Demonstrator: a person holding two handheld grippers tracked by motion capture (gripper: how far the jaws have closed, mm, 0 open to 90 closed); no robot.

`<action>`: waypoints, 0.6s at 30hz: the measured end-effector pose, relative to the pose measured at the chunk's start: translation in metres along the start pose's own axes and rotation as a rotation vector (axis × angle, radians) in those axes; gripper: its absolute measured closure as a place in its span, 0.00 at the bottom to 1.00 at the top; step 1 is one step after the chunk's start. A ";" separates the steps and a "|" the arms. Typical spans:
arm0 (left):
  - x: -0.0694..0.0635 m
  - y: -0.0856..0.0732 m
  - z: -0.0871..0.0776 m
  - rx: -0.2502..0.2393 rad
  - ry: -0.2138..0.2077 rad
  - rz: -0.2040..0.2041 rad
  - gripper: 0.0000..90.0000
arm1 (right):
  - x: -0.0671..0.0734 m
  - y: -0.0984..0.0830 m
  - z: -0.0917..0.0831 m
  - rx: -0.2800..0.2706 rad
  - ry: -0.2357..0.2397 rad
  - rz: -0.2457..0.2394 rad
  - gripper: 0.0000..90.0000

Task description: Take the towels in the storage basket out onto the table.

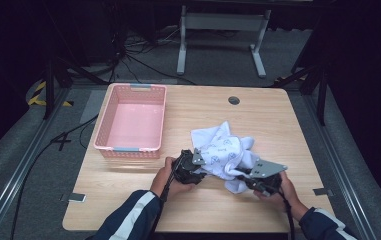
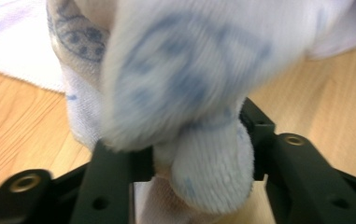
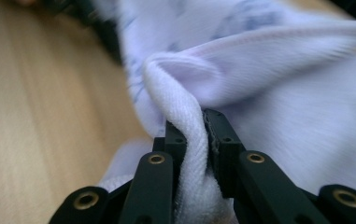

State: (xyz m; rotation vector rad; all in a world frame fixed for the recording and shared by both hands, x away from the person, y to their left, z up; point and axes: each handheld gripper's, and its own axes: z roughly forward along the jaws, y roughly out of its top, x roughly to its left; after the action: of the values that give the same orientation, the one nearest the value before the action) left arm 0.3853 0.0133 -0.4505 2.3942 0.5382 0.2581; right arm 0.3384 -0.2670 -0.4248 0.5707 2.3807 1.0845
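White towel point(image 1: 226, 152) with a blue printed pattern lies crumpled on the wooden table point(image 1: 258, 112), right of the pink basket point(image 1: 133, 121). Left gripper point(image 1: 196, 166) pinches a thick bunched fold at its near-left edge; right gripper point(image 1: 243, 176) clamps a thin ridge of terry at its near-right edge.

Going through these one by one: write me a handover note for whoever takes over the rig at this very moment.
Left gripper: shut on a thick bunch of the towel.
Right gripper: shut on a fold of the towel's edge.
Towel: crumpled on the table, right of the pink basket, held at both near sides.
Done: both grips made.
Left: basket has nothing in it; the towel probably still needs lifting, perhaps folding, and moving there.
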 end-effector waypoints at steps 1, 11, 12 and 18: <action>0.000 -0.005 -0.014 -0.015 0.015 0.009 0.69 | -0.018 0.003 -0.020 -0.076 -0.060 0.049 0.90; -0.005 -0.028 -0.063 -0.094 0.033 -0.015 0.75 | -0.089 0.004 -0.061 -0.245 -0.149 0.317 0.90; -0.006 -0.029 -0.066 -0.096 0.057 -0.011 0.74 | -0.090 0.007 -0.058 -0.236 -0.143 0.324 0.90; 0.001 -0.037 -0.075 -0.166 0.104 -0.085 0.55 | -0.106 0.016 -0.040 -0.200 -0.212 0.328 0.90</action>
State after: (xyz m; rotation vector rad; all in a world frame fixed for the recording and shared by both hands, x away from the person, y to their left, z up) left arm 0.3507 0.0818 -0.4174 2.2008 0.6399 0.3766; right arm 0.4043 -0.3377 -0.3640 0.9745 2.0126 1.3082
